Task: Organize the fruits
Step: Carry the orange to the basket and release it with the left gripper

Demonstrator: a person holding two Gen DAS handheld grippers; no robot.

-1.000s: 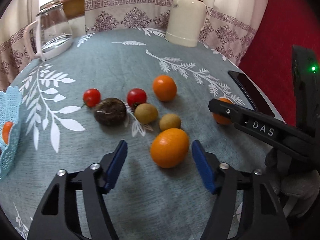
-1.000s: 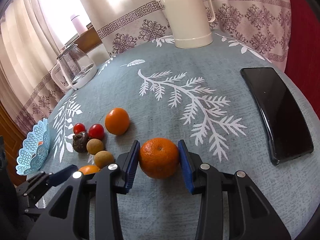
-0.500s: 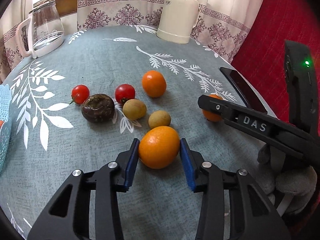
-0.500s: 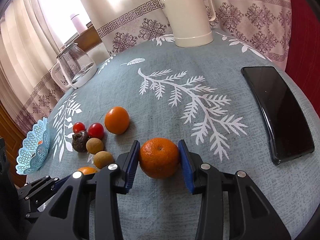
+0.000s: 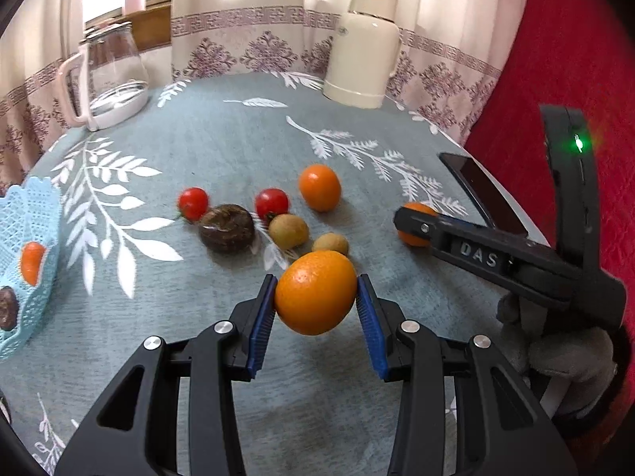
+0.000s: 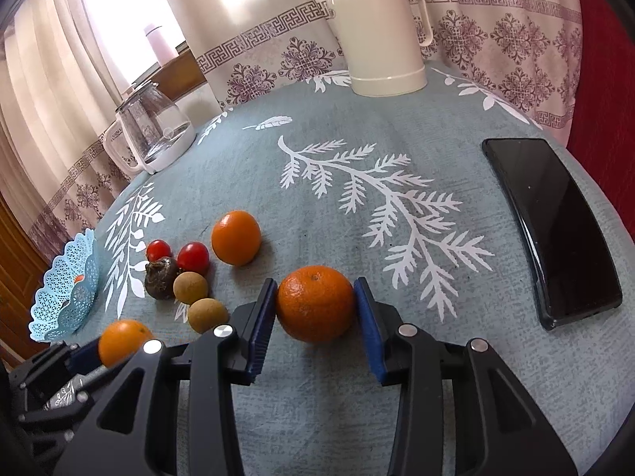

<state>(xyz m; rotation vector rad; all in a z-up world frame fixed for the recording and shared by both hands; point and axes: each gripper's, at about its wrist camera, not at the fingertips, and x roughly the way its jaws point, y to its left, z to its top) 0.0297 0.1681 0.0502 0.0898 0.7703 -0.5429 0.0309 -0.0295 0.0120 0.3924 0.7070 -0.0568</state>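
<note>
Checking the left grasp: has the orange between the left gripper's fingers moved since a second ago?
Yes. The orange, clamped by the left gripper, now overlaps the small brown fruit it sat below.

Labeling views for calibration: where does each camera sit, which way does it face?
Left wrist: sits on the left gripper, looks forward across the table to the thermos; its own fingers clamp an orange; the right gripper and a gloved hand show on the right.
Right wrist: sits on the right gripper, faces the thermos; its fingers clamp a mandarin; the left gripper shows lower left.
Shared: basket, kettle, phone, loose fruit.
</note>
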